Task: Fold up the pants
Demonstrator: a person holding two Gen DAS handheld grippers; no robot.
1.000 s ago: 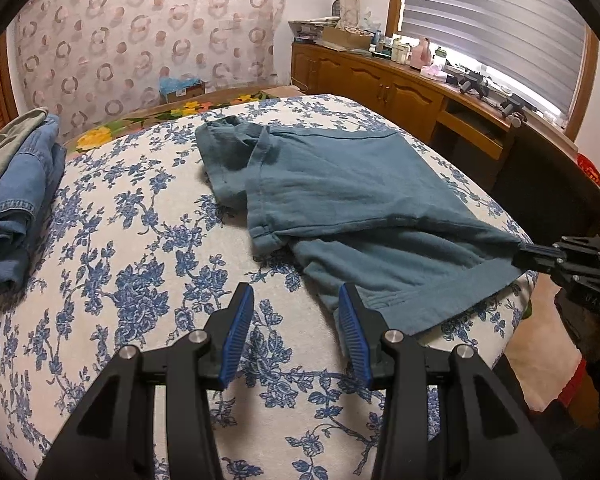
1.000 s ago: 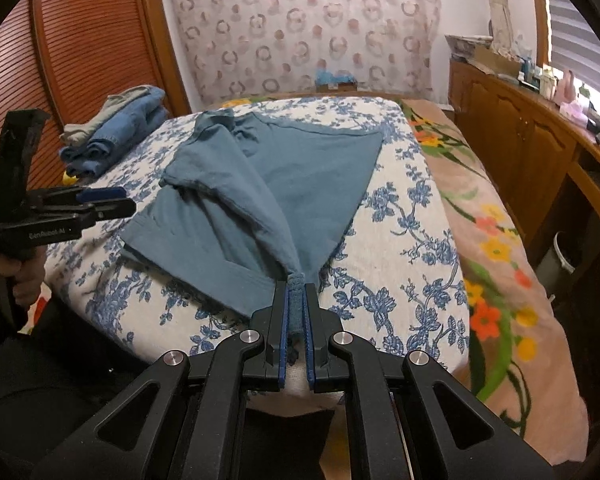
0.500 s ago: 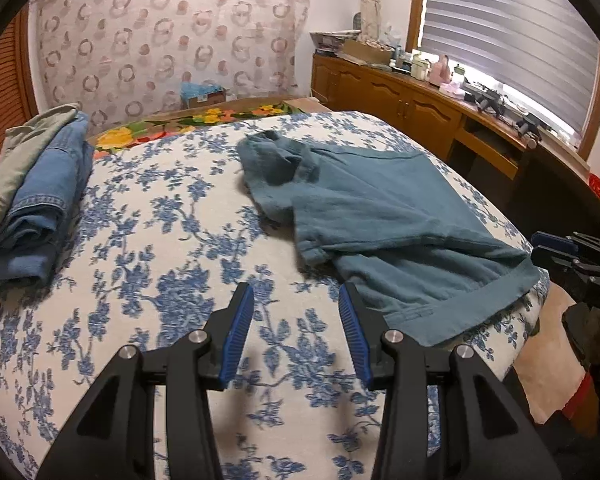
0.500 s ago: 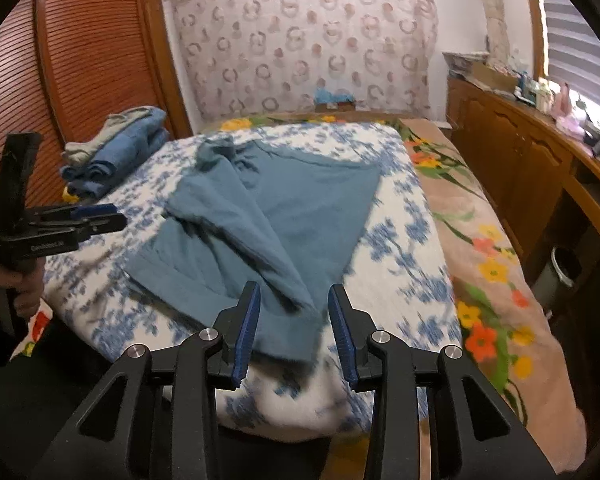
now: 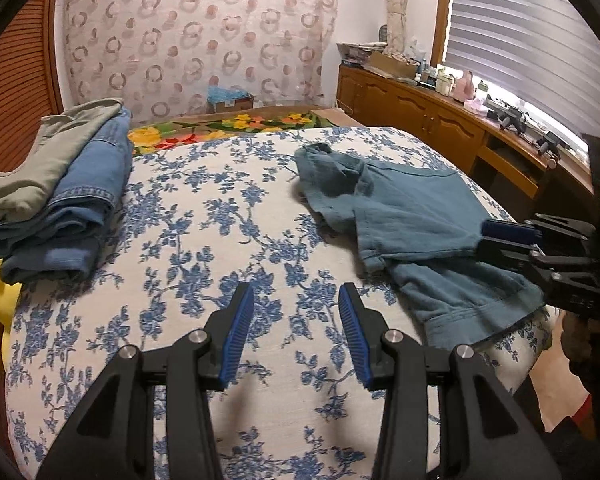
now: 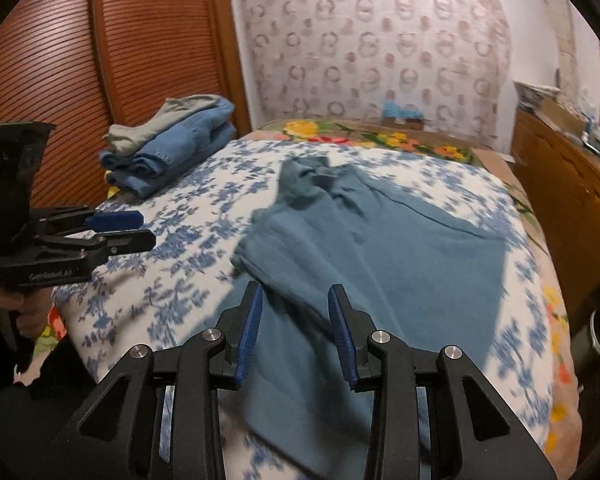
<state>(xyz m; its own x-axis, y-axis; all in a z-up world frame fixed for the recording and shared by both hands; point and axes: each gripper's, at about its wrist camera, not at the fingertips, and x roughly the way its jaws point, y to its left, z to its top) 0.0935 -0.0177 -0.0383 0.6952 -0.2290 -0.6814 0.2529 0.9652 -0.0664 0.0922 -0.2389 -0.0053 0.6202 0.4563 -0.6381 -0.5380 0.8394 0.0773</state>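
Teal pants [image 5: 416, 216] lie loosely folded and rumpled on the floral bedspread [image 5: 220, 240], toward its right side; they also show in the right wrist view [image 6: 380, 264]. My left gripper [image 5: 296, 332] is open and empty above bare bedspread, left of the pants. My right gripper [image 6: 296, 332] is open and empty, hovering over the near end of the pants. It shows at the right edge of the left wrist view [image 5: 504, 238], and the left gripper shows at the left of the right wrist view [image 6: 136, 230].
A stack of folded clothes [image 5: 60, 196], denim with a grey-green piece on top, lies at the bed's left side. A wooden cabinet [image 5: 440, 128] with clutter runs along the right. A louvred wardrobe [image 6: 100, 80] stands on the left.
My right gripper let go of the pants' hem, opened, and moved in over the pants. My left gripper swung left, away from the pants, staying open.
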